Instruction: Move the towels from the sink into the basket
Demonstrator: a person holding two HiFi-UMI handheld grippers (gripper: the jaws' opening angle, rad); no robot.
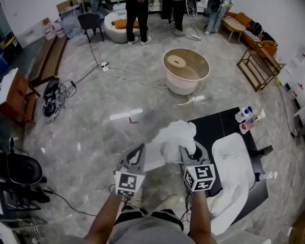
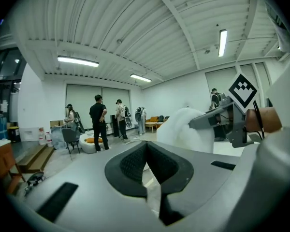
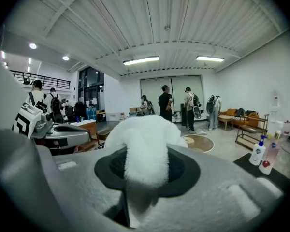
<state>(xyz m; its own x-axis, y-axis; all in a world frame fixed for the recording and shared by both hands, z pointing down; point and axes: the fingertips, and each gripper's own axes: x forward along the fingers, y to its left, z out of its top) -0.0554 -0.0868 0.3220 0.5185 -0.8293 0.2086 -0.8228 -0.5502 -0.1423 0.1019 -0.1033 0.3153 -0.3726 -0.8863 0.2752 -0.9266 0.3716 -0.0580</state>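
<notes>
Currently, a white towel (image 3: 145, 144) is being clamped by the right gripper (image 3: 147, 164). Its jaws are being pressed onto a fold of the cloth, and the rest is bulging up over the jaw tips. In the head view the towel (image 1: 175, 136) is being held in the air over the floor, just left of the black counter (image 1: 218, 126) and clear of the sink (image 1: 236, 156), which is lying at the lower right. Two bottles (image 1: 244, 115) are being kept on the counter near the far end of the sink.

The basket (image 1: 183, 85) is standing well apart from the towel, farther out on the floor, and is being caught ahead of the jaws in the right gripper view.

The left gripper (image 1: 141, 149) is being carried just beside the right one, about level with it, and nothing is being held in it. In the left gripper view its jaws seem to be meeting at the tips, though this is being made hard to judge by the wide-angle warp. The towel and the right gripper are being shown at that view's right side.

Several people (image 1: 137, 9) are standing at the far end of the room.
</notes>
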